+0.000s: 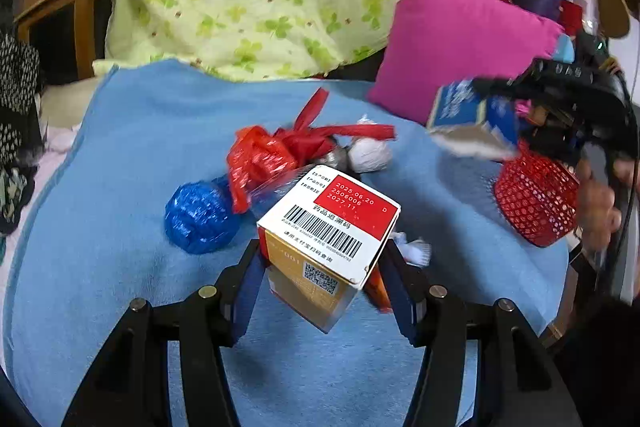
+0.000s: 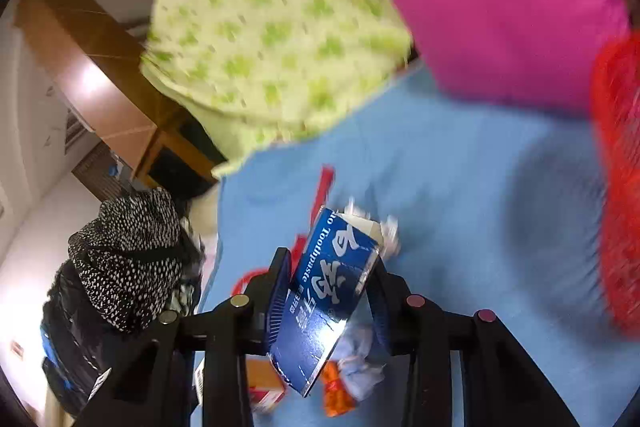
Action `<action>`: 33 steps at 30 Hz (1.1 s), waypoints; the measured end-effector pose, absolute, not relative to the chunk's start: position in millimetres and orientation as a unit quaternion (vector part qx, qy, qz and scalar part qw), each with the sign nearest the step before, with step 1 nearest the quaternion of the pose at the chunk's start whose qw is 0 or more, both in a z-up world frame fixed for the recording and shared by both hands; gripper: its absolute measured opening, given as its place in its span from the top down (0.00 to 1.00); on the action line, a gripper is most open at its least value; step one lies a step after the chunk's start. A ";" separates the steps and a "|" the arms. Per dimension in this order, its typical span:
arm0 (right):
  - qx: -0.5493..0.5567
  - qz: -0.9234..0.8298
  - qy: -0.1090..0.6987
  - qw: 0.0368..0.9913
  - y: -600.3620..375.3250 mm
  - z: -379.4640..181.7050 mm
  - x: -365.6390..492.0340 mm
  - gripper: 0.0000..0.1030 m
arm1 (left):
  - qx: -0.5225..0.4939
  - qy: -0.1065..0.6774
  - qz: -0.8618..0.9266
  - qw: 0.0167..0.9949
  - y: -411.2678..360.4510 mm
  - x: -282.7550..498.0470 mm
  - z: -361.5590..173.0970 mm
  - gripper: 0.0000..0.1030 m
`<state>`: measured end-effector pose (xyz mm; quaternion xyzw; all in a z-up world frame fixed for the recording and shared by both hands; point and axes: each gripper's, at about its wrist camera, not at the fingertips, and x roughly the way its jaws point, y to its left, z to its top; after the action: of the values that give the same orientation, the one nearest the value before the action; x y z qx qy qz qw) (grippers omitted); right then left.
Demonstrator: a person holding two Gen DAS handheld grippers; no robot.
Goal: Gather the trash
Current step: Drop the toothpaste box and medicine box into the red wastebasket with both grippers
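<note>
**Inspector:** Grip status first. Left gripper [image 1: 322, 263] is clamped on a medicine box [image 1: 330, 227], pads pressing both long sides, box tilted with its barcode face upward. Right gripper [image 2: 330, 291] is clamped on a blue toothpaste box [image 2: 330, 291], which sits skewed between the jaws, one end poking well past the fingers.

**Assistant:** And the destination?

**Inspector:** Red mesh basket [image 1: 534, 201] stands at the right edge of the blue blanket [image 1: 120, 155], just below the right gripper as seen from the left wrist. Loose trash remains on the blanket: a red plastic bag [image 1: 272, 157], a blue foil ball [image 1: 200, 215] and a white wad [image 1: 370, 153].

**Assistant:** Advice for the drop?

**Inspector:** In my judgement, carry each box fully over the basket mouth before releasing. The toothpaste box is long and held off-centre, so tip its free end downward first or it may catch the rim and fall outside. Take turns; both grippers over one small basket risks a collision.

**Assistant:** Pose?

**Inspector:** Both grippers pitch moderately downward. The right one is rolled, its view tilted and blurred; a hand [image 1: 600, 203] shows at its handle.
</note>
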<state>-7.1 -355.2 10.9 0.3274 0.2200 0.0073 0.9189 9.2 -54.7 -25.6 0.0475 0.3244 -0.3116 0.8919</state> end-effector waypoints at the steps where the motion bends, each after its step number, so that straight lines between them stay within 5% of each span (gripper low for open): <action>1: 0.316 -0.002 0.202 0.927 -361.4 19.8 -18.0 0.62 | 0.055 0.321 -0.317 0.891 -60.8 3.2 -22.6 0.42; 10: 0.295 -0.103 0.073 0.947 -453.4 61.9 -119.0 0.62 | 0.047 0.301 -0.410 0.859 -169.6 -30.7 36.5 0.41; 22: 0.427 -0.190 0.075 0.881 -565.5 19.8 -171.7 0.59 | 0.075 0.314 -0.489 0.810 -355.4 -50.9 69.3 0.40; 24: 0.444 -0.185 0.080 0.873 -573.9 13.2 -174.4 0.50 | 0.089 0.327 -0.484 0.807 -374.4 -46.0 56.6 0.37; 26: 0.455 -0.182 0.072 0.869 -580.0 9.8 -179.7 0.28 | 0.089 0.337 -0.482 0.804 -380.6 -44.7 51.5 0.35; 33: 0.427 -0.167 0.048 0.887 -563.6 23.1 -180.8 0.28 | 0.067 0.333 -0.455 0.823 -338.1 -35.8 47.1 0.31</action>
<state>-180.8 -563.6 23.1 0.4275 0.0483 -0.1668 0.8872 -35.8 -338.1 47.1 0.0673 0.3333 -0.4546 0.8232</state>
